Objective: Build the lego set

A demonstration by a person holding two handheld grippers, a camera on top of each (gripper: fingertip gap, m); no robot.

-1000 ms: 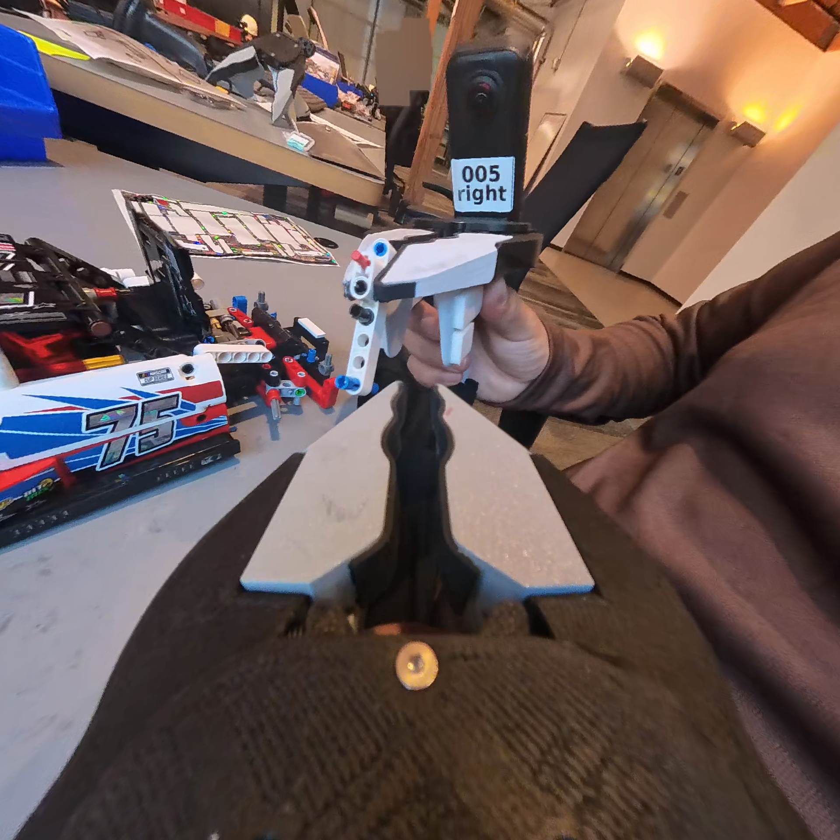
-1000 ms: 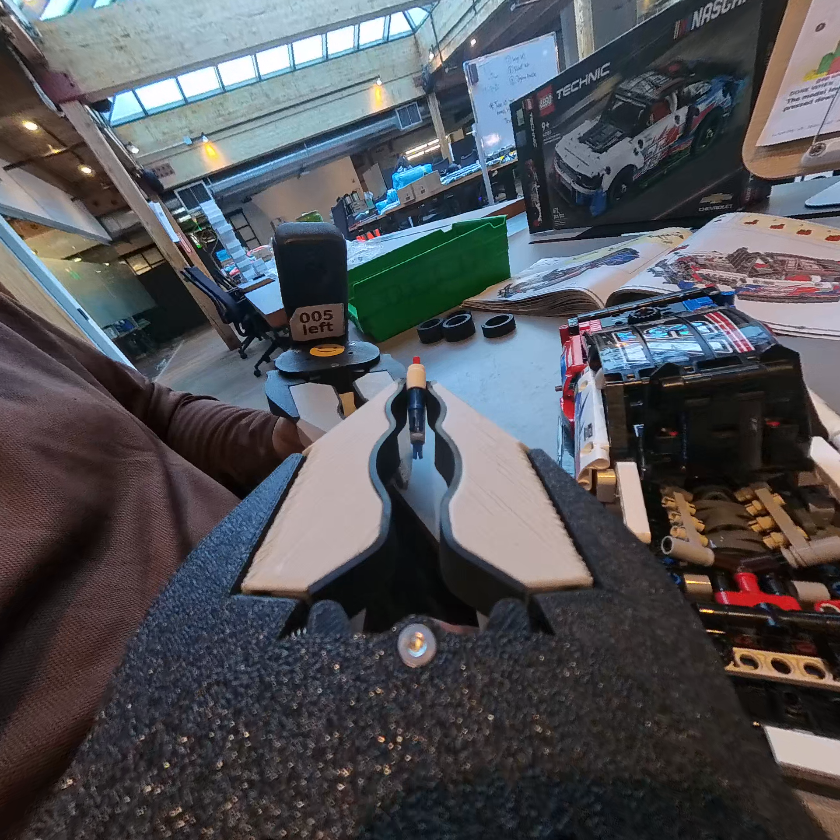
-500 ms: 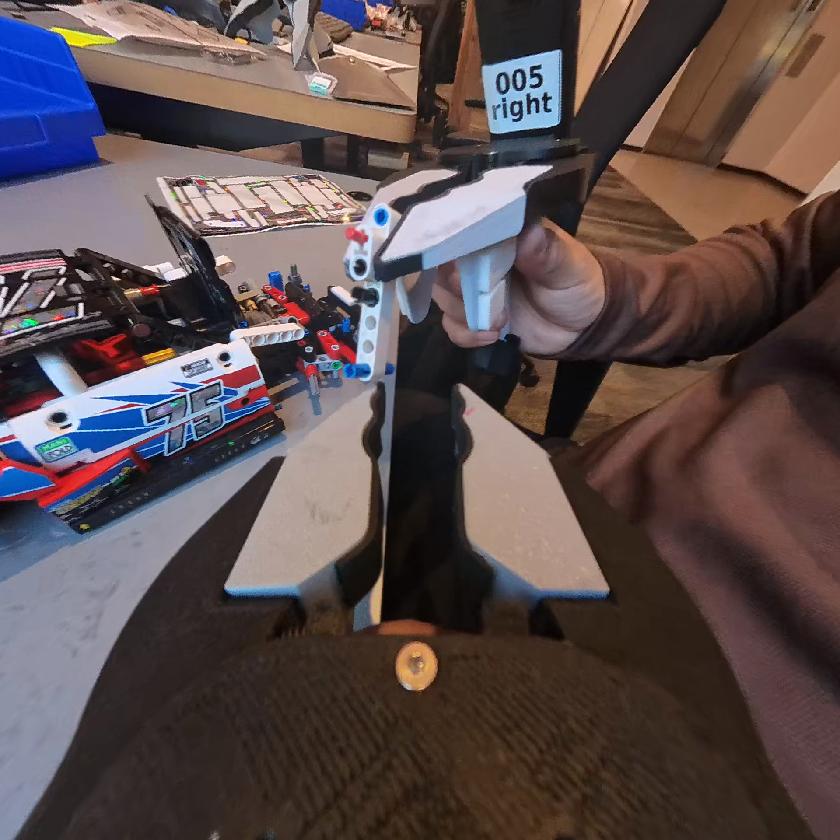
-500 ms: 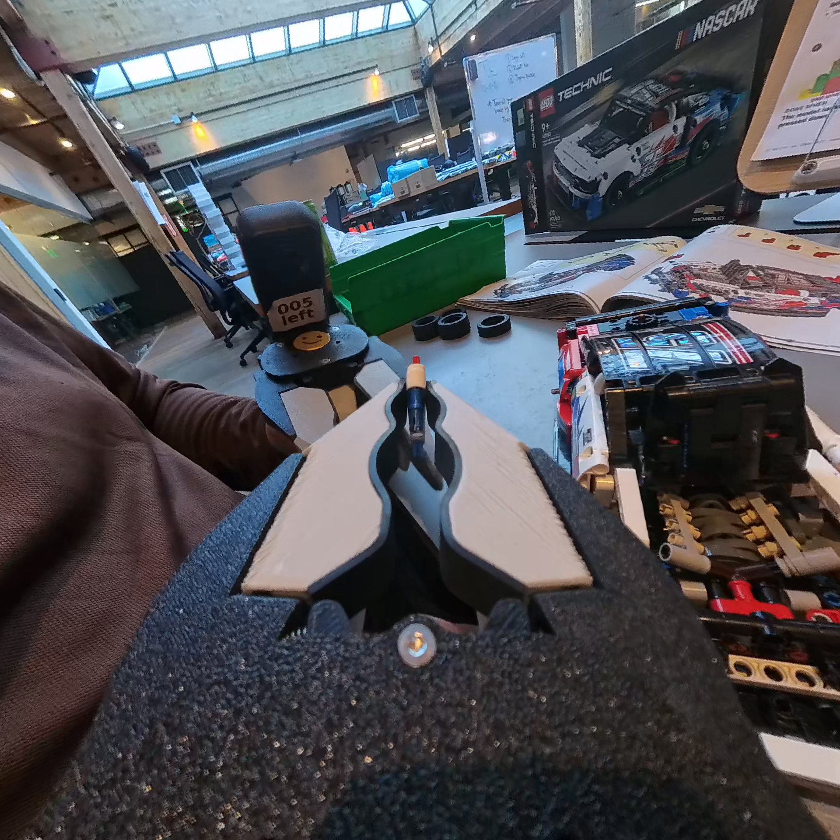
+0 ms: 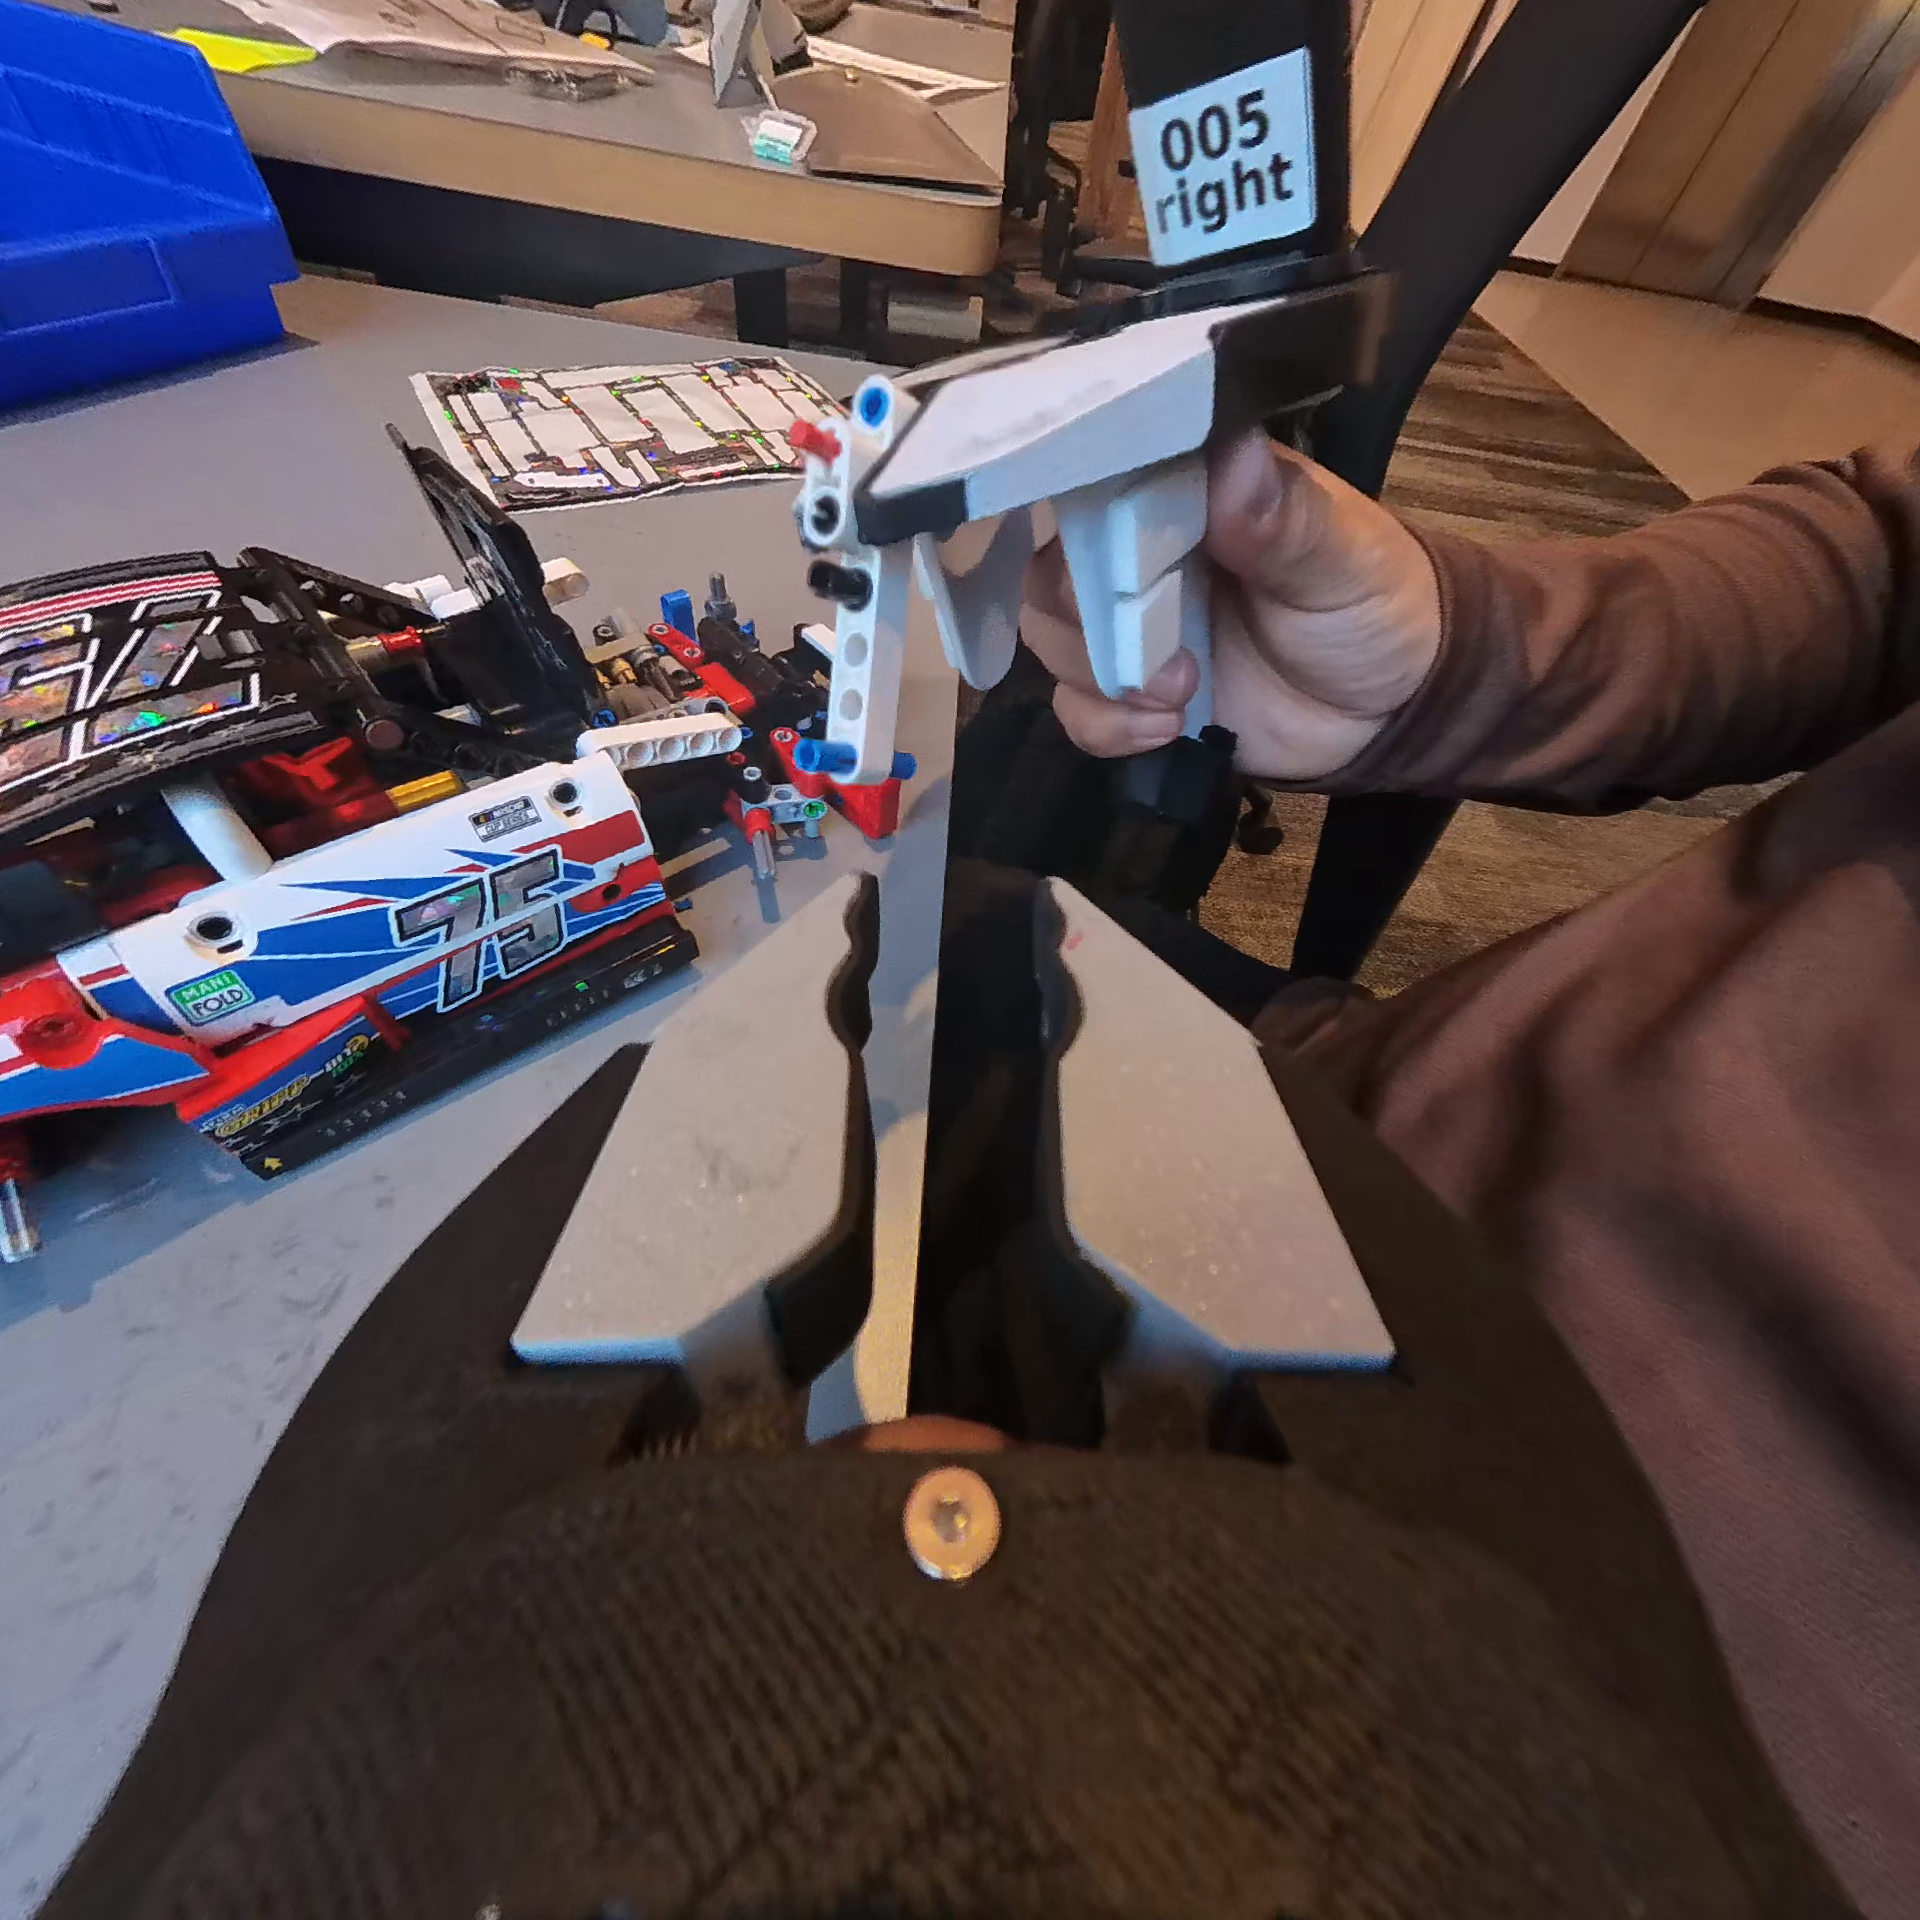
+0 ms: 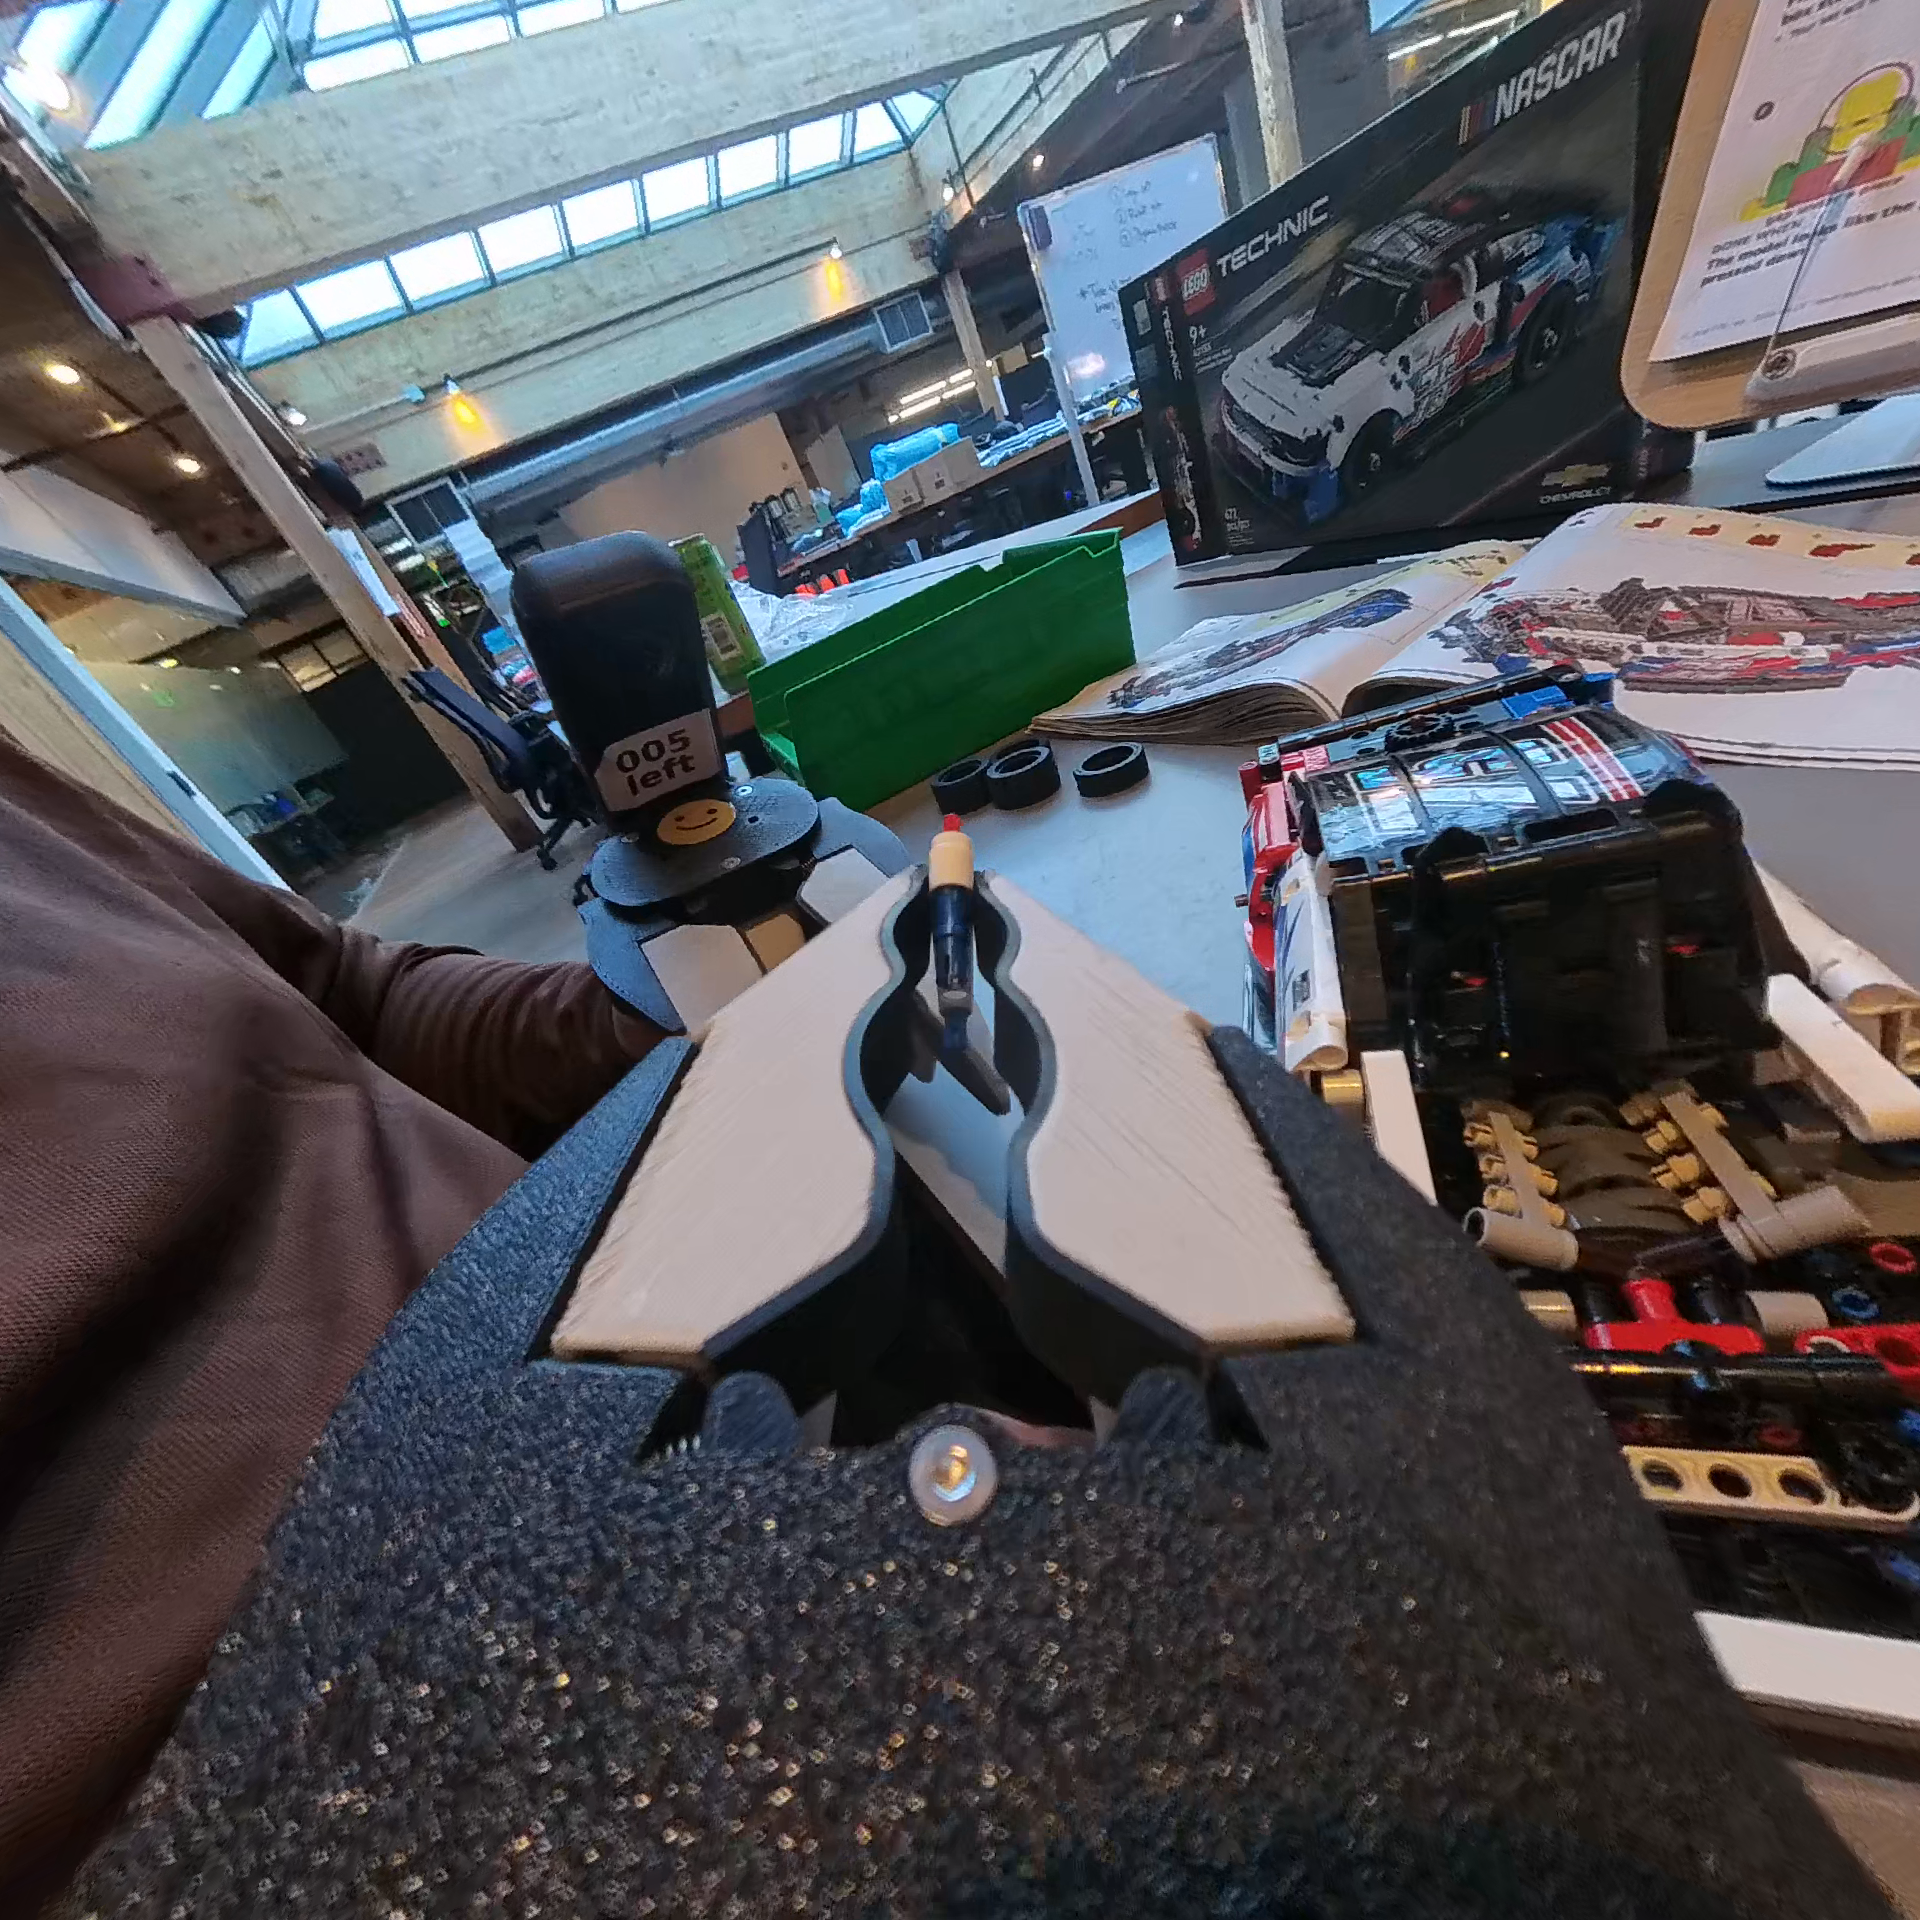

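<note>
My right gripper is shut on a white beam with blue, black and red pins. It holds the beam upright in the air above the table's near edge, and the beam shows edge-on in the right wrist view. My left gripper is open and empty, just below and in front of the beam, apart from it. It also shows in the right wrist view. The partly built race car lies on the grey table to the left, its engine bay uncovered.
A sticker sheet and a blue bin lie beyond the car. Three black tyres, a green bin, an open instruction booklet and the set's box stand farther off. A person's brown sleeve is on the right. My hands' fingertips stand some 6 cm from each other.
My left gripper has opened from nearly shut to wide open and moved closer under the beam. My right gripper still holds the beam.
</note>
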